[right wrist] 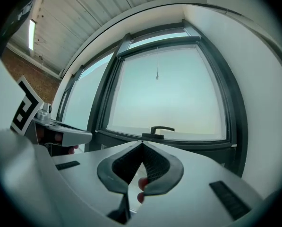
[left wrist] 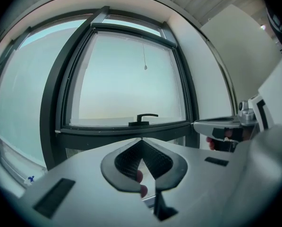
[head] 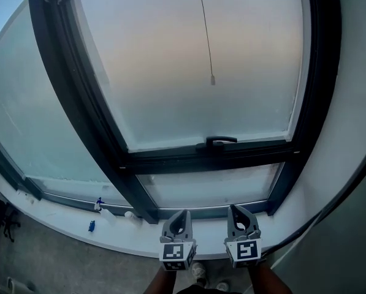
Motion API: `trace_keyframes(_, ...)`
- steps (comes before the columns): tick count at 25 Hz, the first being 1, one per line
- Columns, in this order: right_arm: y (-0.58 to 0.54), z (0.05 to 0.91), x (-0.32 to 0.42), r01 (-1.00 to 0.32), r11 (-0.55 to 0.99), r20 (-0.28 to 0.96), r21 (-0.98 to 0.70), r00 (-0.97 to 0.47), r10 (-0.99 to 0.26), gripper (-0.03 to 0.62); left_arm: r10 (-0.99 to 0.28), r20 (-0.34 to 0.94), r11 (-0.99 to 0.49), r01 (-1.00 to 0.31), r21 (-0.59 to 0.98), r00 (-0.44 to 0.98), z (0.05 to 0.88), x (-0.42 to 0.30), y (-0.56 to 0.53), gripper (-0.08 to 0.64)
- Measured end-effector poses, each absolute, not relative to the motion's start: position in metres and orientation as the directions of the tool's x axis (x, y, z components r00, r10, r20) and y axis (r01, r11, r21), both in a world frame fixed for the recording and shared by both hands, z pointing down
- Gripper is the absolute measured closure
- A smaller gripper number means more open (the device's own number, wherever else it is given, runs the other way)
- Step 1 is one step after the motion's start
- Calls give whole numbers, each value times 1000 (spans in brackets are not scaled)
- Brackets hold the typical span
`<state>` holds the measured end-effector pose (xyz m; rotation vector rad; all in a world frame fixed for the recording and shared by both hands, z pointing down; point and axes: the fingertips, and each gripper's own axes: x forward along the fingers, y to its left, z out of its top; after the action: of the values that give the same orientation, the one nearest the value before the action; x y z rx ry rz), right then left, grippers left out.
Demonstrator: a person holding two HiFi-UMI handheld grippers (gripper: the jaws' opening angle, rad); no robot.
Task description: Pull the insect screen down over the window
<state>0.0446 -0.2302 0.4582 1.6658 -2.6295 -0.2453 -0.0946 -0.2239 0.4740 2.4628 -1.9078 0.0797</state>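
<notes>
A dark-framed window with frosted glass fills the head view. A thin pull cord with a small weight at its end hangs in front of the upper pane, and no screen shows over the glass. A black window handle sits on the lower bar of the sash. Both grippers are low, in front of the sill and well below the cord. My left gripper and my right gripper are shut and empty, side by side and pointing at the window. The cord end is far above each gripper's tips.
A white sill runs under the window with small blue items and a little bottle on it. A white wall borders the right side. A fixed pane lies to the left. Shoes show below.
</notes>
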Motion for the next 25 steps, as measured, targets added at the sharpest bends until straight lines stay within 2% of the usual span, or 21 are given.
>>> trace_keyframes(18,-350,433,22,-936,312,-114,164,-332,-936,589,-933,7,-359,-933,-5,359,458,-113,-352,557)
trace_keyframes(25,-368,418,10,-946,275,-143,170,-300,-943,589,-907,-54,-418,-908,-2,418,429,-105,-377,557)
